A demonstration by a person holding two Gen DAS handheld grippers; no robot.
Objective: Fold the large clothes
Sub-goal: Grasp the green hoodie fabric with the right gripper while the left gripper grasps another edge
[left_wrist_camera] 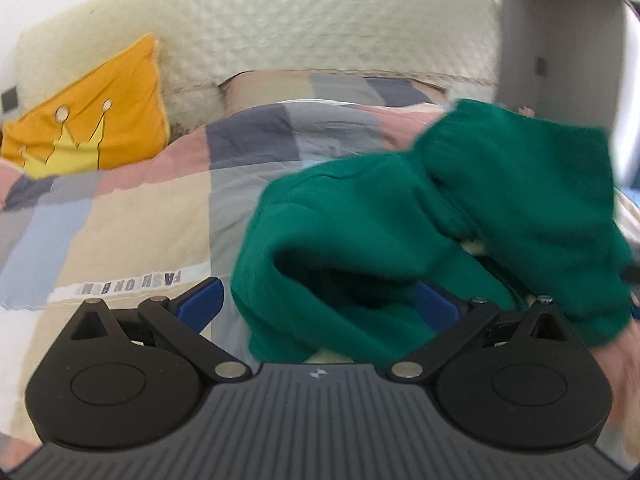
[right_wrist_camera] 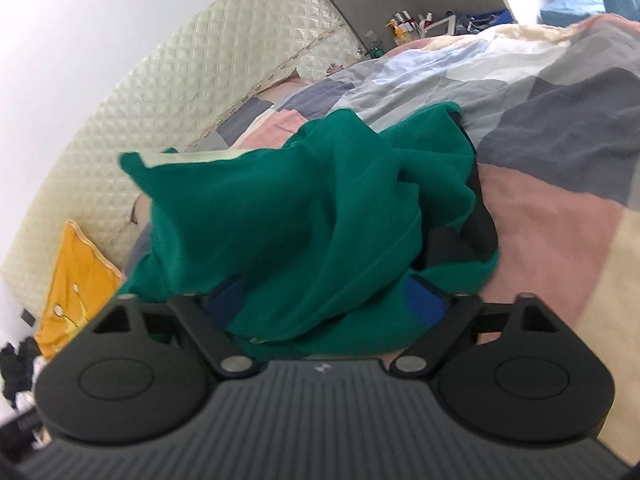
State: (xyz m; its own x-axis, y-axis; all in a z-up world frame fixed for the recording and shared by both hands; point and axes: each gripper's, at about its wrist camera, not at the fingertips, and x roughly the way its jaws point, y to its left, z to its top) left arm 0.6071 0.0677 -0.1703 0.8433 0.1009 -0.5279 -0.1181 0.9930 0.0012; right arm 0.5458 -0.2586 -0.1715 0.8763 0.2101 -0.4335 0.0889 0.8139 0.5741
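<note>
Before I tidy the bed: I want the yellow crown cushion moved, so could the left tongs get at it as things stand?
Probably not directly. The left tongs have the green garment bunched between their fingers, and the yellow crown cushion sits far off against the headboard across open patchwork quilt.

Patchwork duvet (left_wrist_camera: 152, 208), yellow crown cushion (left_wrist_camera: 92, 116), cream quilted headboard (left_wrist_camera: 320, 28), cluttered far table (right_wrist_camera: 420, 24)

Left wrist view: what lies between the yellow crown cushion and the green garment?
Only the patchwork duvet. That stretch between the crown cushion and the green garment is otherwise bare, seen in the left wrist view.
</note>
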